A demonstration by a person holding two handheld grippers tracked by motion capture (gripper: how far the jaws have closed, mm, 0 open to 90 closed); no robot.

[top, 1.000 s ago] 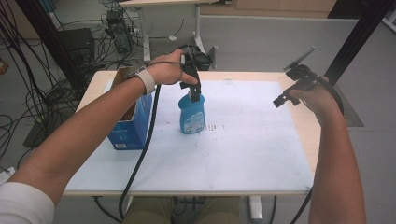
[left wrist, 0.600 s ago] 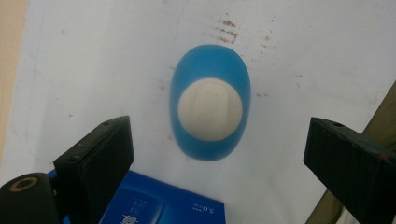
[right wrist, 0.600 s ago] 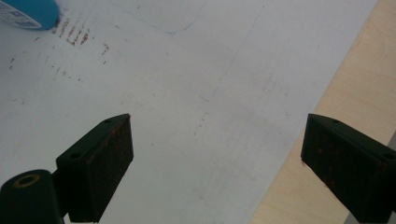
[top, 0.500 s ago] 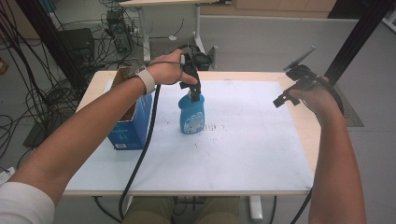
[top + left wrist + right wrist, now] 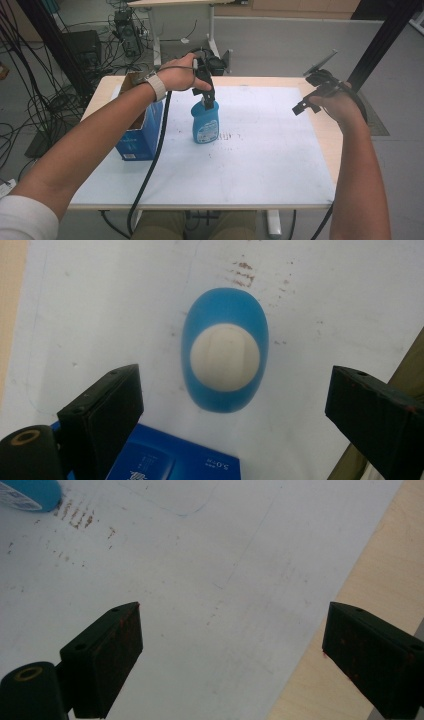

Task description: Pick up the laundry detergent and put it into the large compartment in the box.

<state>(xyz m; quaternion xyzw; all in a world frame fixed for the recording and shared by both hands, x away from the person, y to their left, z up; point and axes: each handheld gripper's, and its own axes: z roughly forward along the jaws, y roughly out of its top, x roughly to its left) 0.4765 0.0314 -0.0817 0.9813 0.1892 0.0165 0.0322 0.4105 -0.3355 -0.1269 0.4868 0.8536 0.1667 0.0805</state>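
Note:
A blue bottle (image 5: 205, 123) with a white cap stands upright on the white sheet left of centre. Seen from straight above in the left gripper view, the bottle (image 5: 225, 350) shows its round white cap, with both black jaws wide apart and clear of it. My left gripper (image 5: 208, 98) hangs open just over the cap, pointing down. My right gripper (image 5: 311, 97) is held open above the right side of the table, nothing between its jaws (image 5: 230, 650). A corner of the bottle (image 5: 30, 495) appears at the upper left of the right gripper view.
A blue cardboard box (image 5: 141, 131) stands open-topped at the left of the bottle, under my left forearm; its top (image 5: 175, 455) shows in the left gripper view. The white sheet (image 5: 250, 160) covers a wooden table (image 5: 327, 130). Cables and equipment lie on the floor behind.

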